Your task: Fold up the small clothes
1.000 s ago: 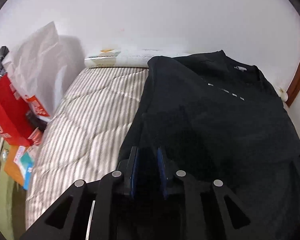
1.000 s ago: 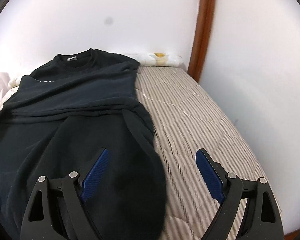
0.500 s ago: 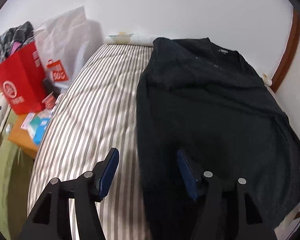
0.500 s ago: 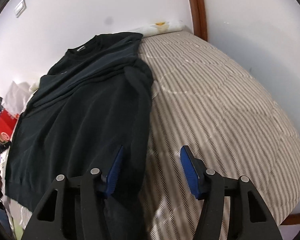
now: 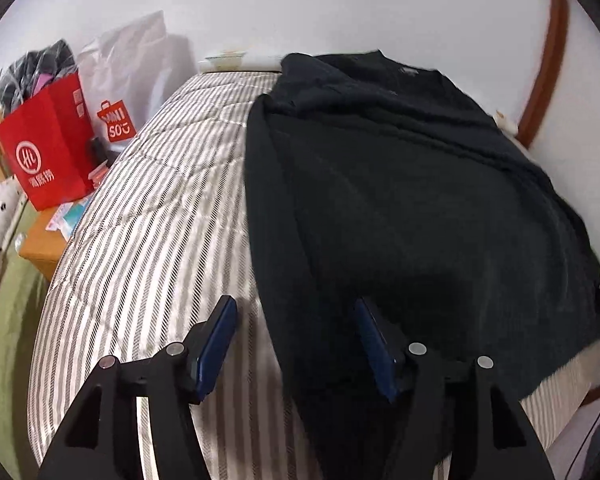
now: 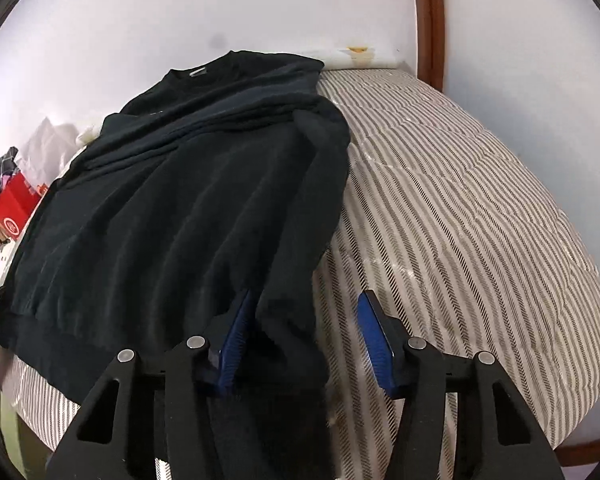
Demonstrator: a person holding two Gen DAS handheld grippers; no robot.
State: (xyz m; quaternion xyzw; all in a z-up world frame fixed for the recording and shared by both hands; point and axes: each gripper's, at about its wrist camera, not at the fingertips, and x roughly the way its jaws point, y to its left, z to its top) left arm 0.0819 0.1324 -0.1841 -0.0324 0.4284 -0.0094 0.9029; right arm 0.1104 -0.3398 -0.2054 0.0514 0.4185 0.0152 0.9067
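A black sweater (image 5: 400,200) lies flat on the striped bed (image 5: 160,220), collar toward the far wall, with a sleeve folded across its upper part. My left gripper (image 5: 296,312) is open and straddles the sweater's left edge near the hem. One pad is over the bedcover and the other over the cloth. In the right wrist view, the sweater (image 6: 172,216) covers the left half of the bed (image 6: 460,220). My right gripper (image 6: 306,304) is closing, with the sweater's right edge between its jaws. Its right pad is still clear of the cloth.
A red paper bag (image 5: 48,148) and a white shopping bag (image 5: 132,76) stand left of the bed, by a wooden side table (image 5: 40,244). A brown door frame (image 6: 430,20) rises at the far right corner. The bed's near edge lies just below both grippers.
My left gripper let go of the dark cloth, opened and drew back to the sweater's left edge near the hem. My right gripper narrowed from wide open and dropped onto the right edge.
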